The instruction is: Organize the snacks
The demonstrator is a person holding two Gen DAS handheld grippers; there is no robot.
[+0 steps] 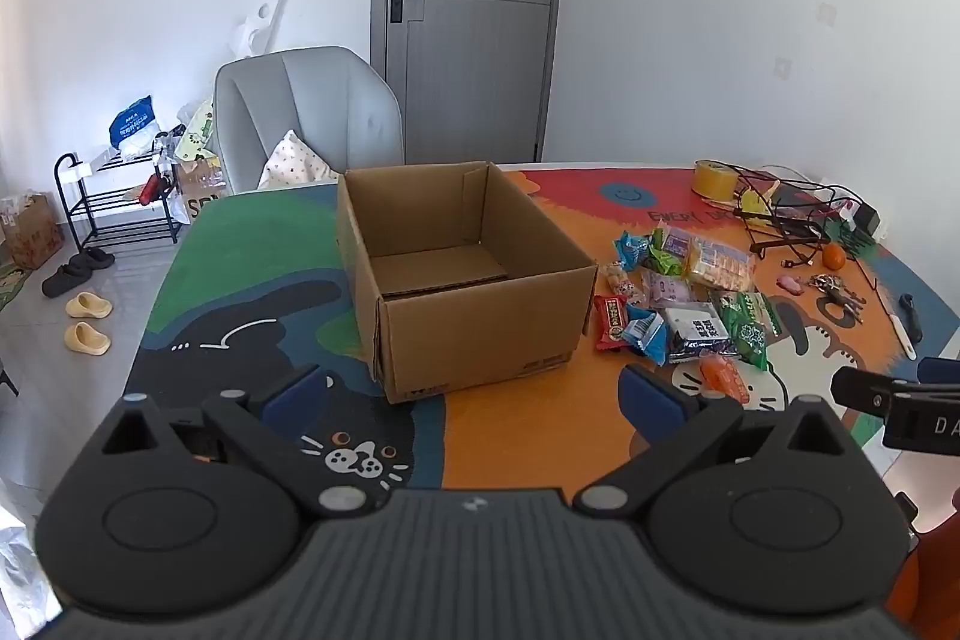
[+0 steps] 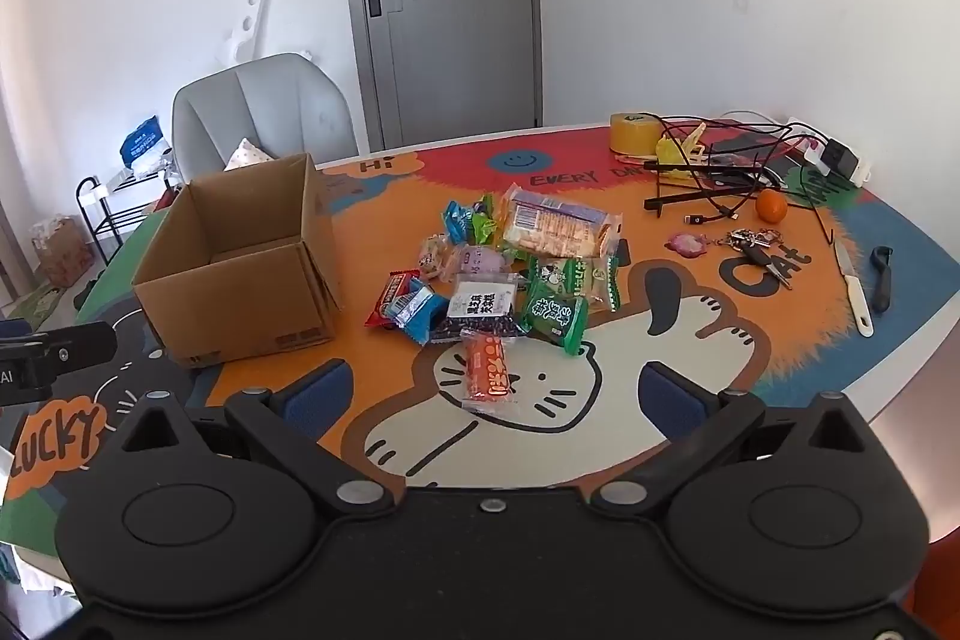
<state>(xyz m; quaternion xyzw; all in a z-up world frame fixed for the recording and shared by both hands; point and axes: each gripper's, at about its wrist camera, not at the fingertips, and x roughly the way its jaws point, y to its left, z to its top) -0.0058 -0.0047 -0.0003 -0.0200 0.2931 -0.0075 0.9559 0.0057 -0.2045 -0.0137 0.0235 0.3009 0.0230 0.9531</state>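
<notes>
Two claws, left (image 1: 474, 391) and right (image 2: 495, 391), hang released, grasping nothing; one cardboard box (image 2: 240, 262) and roughly a dozen snack packets (image 2: 510, 274) sit mid-worktop (image 2: 660, 340).

Both wrist views look forward over the table (image 1: 540, 436) from its near edge; shared: cardboard box (image 1: 468, 274), snack pile (image 2: 510, 274), door.
</notes>
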